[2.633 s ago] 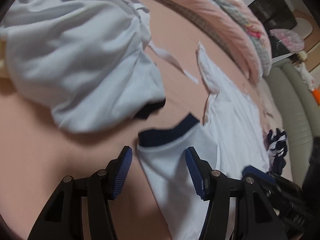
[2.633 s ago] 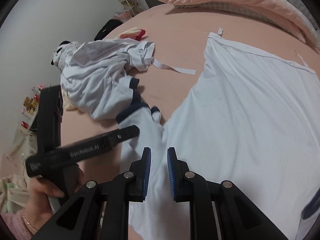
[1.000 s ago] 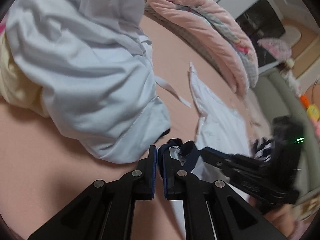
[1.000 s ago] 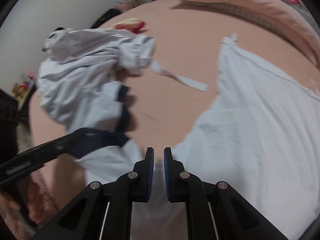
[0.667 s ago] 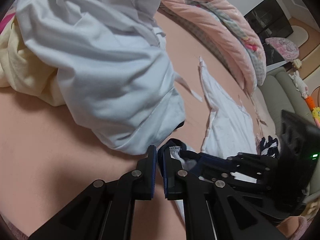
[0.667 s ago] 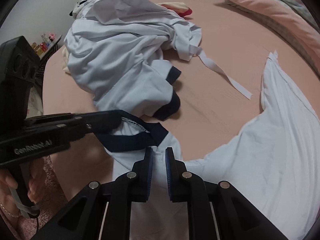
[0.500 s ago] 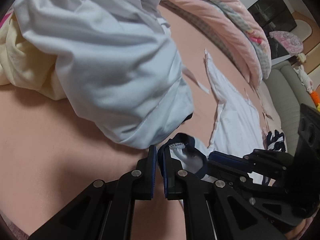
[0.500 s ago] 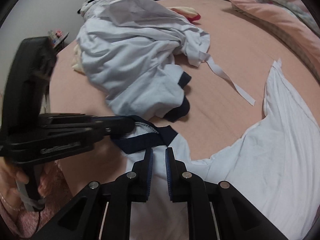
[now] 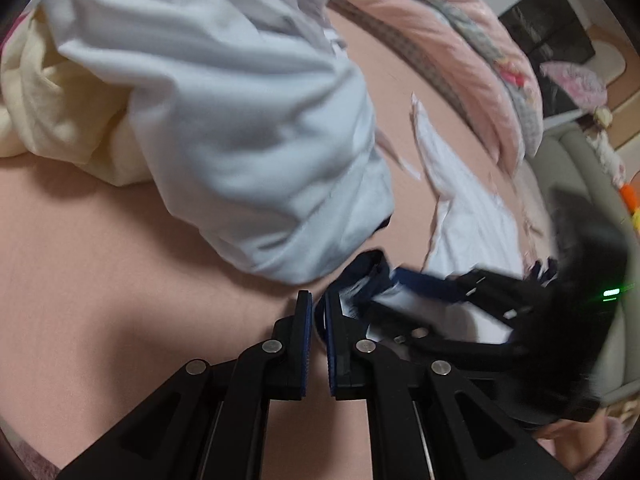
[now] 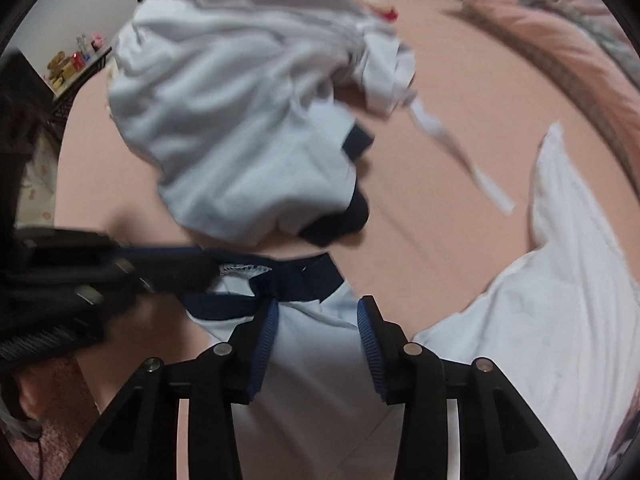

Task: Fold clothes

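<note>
Since a second ago, your right tool [image 10: 318, 316] has just been opening; its jaws now stand spread over the pale blue sleeve [image 10: 312, 360], pads clear. Your left tool [image 9: 318, 312], pressed together, pinches the navy cuff [image 10: 296, 276]. Garment lies near the bed's [image 9: 100, 260] front edge, beside the heaped clothes pile [image 9: 240, 128].

Domestic bedroom. A bed with a pink sheet [image 10: 460, 128] carries loose clothes [image 10: 240, 120] and a rolled pink quilt [image 9: 460, 52] at far right; a grey-green sofa [image 9: 576, 176] stands beyond.
</note>
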